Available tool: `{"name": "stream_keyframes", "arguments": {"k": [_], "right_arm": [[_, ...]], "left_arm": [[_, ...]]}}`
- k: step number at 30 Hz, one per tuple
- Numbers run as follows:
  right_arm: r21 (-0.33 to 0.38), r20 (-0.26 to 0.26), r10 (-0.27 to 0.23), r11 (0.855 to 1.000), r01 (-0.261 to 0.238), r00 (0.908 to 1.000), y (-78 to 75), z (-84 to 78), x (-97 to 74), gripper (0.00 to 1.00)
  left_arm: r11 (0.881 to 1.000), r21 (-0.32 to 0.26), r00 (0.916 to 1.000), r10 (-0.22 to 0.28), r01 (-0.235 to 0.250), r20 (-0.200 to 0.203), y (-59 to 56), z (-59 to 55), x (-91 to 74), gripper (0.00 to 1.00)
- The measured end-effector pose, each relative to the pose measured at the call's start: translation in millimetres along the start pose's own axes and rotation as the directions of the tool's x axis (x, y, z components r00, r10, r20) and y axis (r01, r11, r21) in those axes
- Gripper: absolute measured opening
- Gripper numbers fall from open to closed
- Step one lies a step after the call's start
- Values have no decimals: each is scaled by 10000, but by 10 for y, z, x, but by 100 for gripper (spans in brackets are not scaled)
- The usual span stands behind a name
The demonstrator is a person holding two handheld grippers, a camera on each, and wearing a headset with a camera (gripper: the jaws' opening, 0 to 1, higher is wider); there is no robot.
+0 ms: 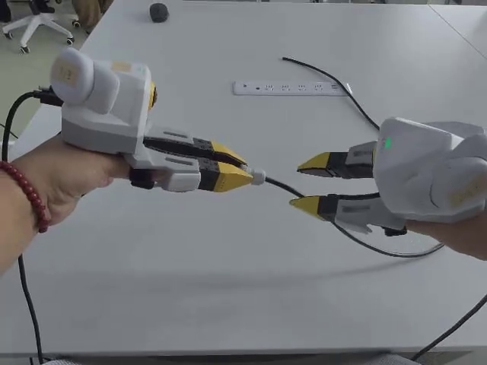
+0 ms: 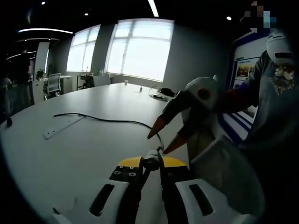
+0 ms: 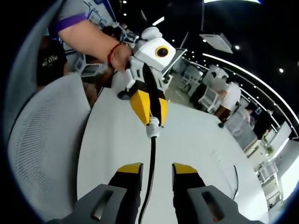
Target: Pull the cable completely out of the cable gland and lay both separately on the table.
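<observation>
on the near side of the power strip (image 1: 293, 88), in the air above the white table (image 1: 228, 289), the left gripper (image 1: 247, 172) is clenched on the small white cable gland (image 1: 257, 178), from which the black cable (image 1: 278, 185) runs toward the right gripper (image 1: 298, 185); that gripper's jaws stand apart with the cable passing between them, ungripped. the pull looks not yet begun: done well, it would mean closing on the cable just beside the gland, then drawing straight along the gland's axis while the left gripper holds firm, so nothing kinks. the count: one gland, one cable threaded in it, two grippers, one power strip with a dark lead beside it; the cable's slack loops away from the strip, under the right gripper
</observation>
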State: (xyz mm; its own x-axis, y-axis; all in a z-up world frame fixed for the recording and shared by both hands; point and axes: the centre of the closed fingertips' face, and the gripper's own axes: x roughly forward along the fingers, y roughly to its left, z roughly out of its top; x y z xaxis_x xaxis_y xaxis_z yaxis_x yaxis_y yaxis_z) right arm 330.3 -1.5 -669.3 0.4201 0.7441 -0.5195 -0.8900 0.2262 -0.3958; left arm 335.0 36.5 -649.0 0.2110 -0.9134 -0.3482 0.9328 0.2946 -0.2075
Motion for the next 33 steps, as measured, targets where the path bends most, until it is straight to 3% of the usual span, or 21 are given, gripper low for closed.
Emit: {"name": "stream_keyframes", "arguments": {"k": [9,33], "right_arm": [[-421,225,120,9991,-110,9997,-5,207,49,17],[-1001,-115,457,9939,-466,9989,81,224,95,0]], "left_arm": [[10000,4,9999,-73,73,69,-22,16,27,15],[9999,35,9998,-138,137,146,-75,39,43,15]]}}
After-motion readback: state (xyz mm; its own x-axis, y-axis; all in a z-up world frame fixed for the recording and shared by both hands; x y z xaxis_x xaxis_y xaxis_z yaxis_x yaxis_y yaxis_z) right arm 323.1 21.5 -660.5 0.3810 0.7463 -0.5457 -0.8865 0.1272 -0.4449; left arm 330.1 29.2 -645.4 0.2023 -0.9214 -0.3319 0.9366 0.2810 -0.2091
